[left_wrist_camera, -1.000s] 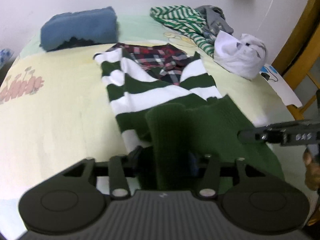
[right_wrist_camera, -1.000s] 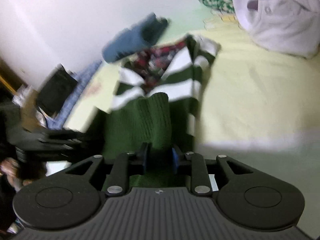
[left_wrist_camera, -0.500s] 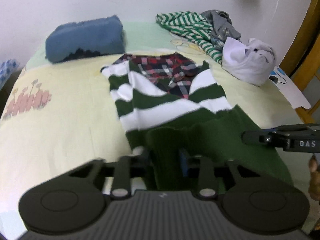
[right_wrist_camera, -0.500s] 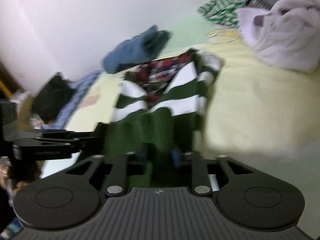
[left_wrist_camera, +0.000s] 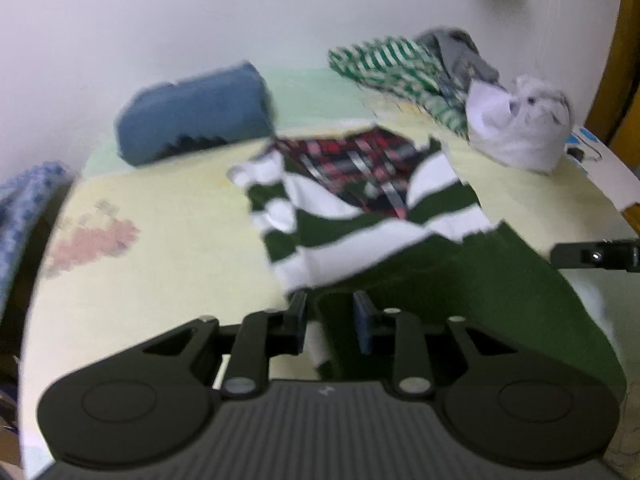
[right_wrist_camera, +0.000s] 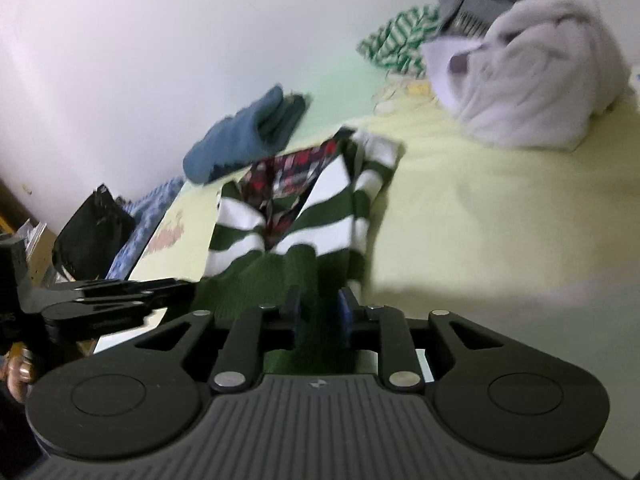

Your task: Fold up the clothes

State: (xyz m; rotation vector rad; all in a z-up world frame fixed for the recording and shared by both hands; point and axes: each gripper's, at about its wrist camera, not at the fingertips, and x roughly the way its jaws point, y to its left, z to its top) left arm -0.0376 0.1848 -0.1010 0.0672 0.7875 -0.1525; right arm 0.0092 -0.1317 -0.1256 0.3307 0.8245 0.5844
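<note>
Hem fabric of the green-and-white striped sweater (left_wrist_camera: 360, 236), spread on the yellow bedsheet (left_wrist_camera: 160, 216), sits between both claws. Left gripper (left_wrist_camera: 330, 312), narrowly parted and closing, pinches it; right gripper (right_wrist_camera: 318, 308) is easing open around it. Better to re-tighten that side, then carry both corners level toward the plaid collar (left_wrist_camera: 360, 164).

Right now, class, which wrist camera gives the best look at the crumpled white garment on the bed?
The right wrist view: the white garment looms large, its folds distinct, though blurred. In the left wrist view it sits small near the right edge, beside the green striped clothes.
</note>
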